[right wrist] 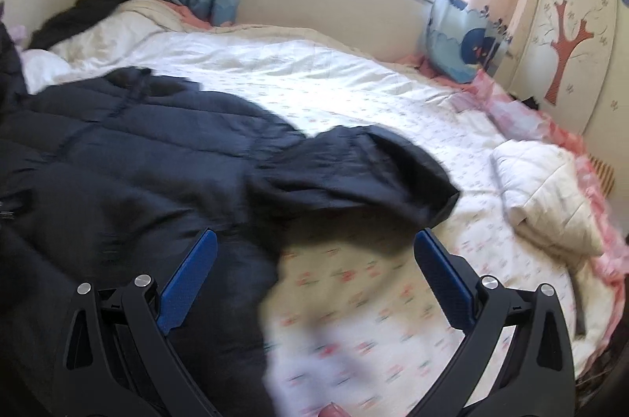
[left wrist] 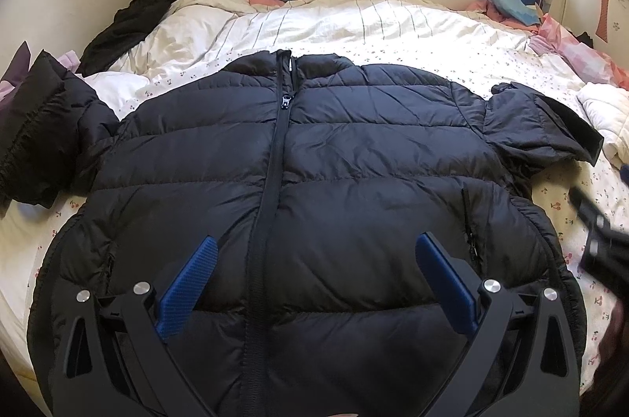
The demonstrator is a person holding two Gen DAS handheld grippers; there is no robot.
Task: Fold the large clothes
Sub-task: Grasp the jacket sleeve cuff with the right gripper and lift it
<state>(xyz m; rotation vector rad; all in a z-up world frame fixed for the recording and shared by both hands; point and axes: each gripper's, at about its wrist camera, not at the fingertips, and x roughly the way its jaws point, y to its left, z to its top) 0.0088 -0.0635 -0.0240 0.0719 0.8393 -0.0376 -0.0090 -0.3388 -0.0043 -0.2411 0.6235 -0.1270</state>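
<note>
Black hand-held gripper point(left wrist: 316, 273) frames, blue textured pads point(left wrist: 188, 289), silver screws point(left wrist: 142, 287).

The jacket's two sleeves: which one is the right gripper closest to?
The sleeve on the window-curtain side, just ahead of the right gripper; the other sleeve lies across the jacket.

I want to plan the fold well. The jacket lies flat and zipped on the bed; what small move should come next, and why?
Probably move the right tool forward to the sleeve and close on its cuff, to fold it over the body. The jacket lies flat, zipped, front up, both sleeves spread outward. Both tools are open and empty, and the right one already faces that sleeve.
</note>
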